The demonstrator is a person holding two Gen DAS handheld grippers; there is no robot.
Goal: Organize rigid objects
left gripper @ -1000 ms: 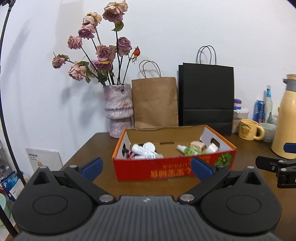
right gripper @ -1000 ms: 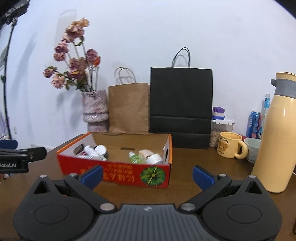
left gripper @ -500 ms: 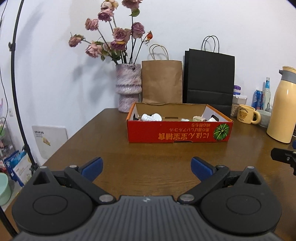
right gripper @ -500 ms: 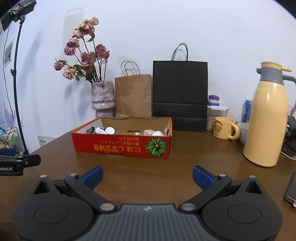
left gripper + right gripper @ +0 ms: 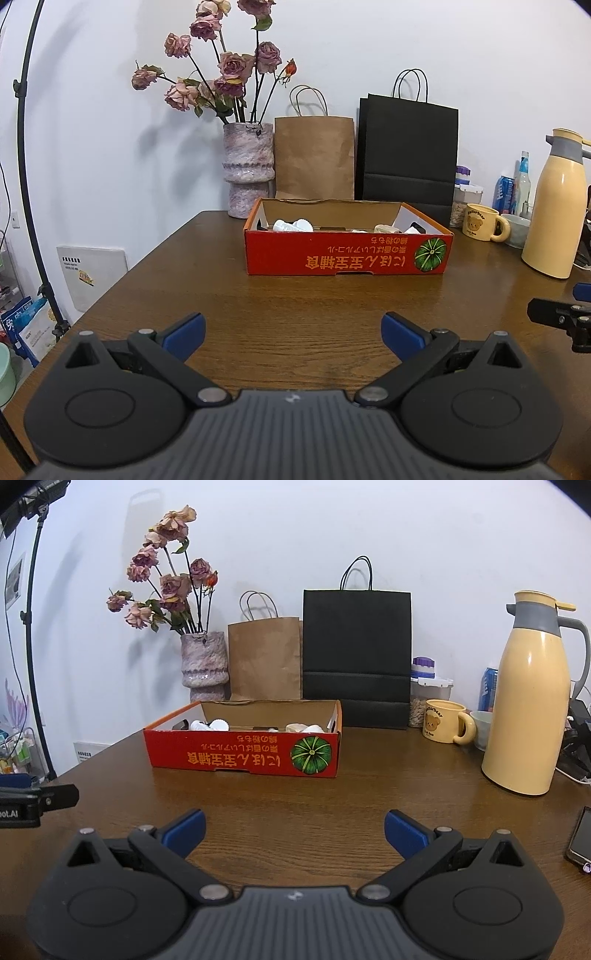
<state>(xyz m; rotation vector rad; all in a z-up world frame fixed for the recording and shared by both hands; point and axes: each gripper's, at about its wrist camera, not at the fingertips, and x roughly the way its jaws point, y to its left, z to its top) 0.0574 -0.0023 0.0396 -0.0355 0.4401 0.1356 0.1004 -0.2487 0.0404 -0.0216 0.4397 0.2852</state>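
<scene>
A red cardboard box (image 5: 347, 254) with a pumpkin picture stands on the brown table, also in the right wrist view (image 5: 243, 755). Small white bottles and caps (image 5: 291, 225) lie inside it; only their tops show. My left gripper (image 5: 291, 332) is open and empty, low over the table, well in front of the box. My right gripper (image 5: 293, 830) is open and empty, also in front of the box. Each gripper shows at the edge of the other's view: the right one (image 5: 561, 317), the left one (image 5: 33, 801).
A vase of dried roses (image 5: 249, 170), a brown paper bag (image 5: 314, 155) and a black bag (image 5: 406, 147) stand behind the box. A yellow thermos (image 5: 532, 701), bear mug (image 5: 443, 720), bowl and cans stand right. A phone (image 5: 581, 838) lies at the right edge.
Both grippers have pulled back and down from the box, so it looks smaller and farther. Both stay open and empty.
</scene>
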